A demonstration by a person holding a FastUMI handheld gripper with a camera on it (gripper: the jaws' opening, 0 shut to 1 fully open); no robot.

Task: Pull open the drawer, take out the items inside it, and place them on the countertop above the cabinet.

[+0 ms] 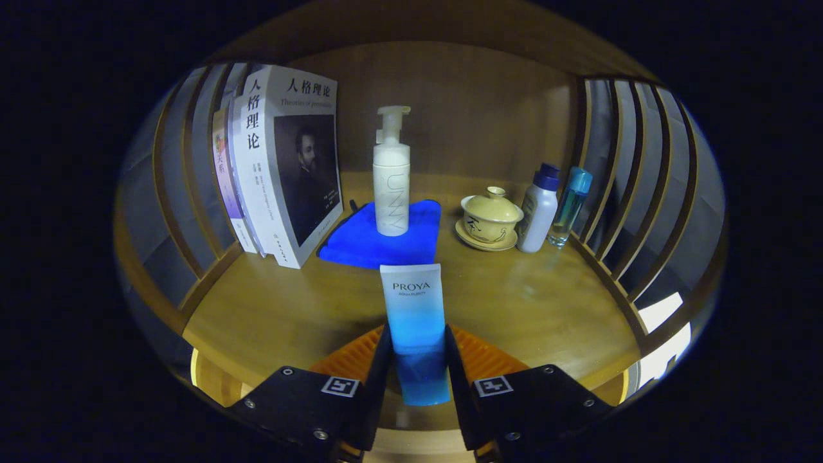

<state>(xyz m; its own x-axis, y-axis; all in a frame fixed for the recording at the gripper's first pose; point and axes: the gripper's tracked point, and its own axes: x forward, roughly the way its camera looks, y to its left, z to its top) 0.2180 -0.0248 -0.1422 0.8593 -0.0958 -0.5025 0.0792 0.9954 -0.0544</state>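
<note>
My gripper (416, 360) is shut on a blue and white tube (415, 315), which stands upright between the fingers with its flat crimped end up. I hold it over the front part of the wooden countertop (283, 308). Beyond the tube, a white pump bottle (391, 183) stands on a folded blue cloth (379, 238) in the middle of the countertop. The drawer is hidden below the fingers.
Several books (283, 161) lean at the back left against the slatted side rail (173, 212). At the back right stand a yellow lidded tea bowl on a saucer (490, 222), a white bottle with a dark cap (539, 209) and a clear teal-capped bottle (569, 206). A slatted rail (617, 212) closes the right side.
</note>
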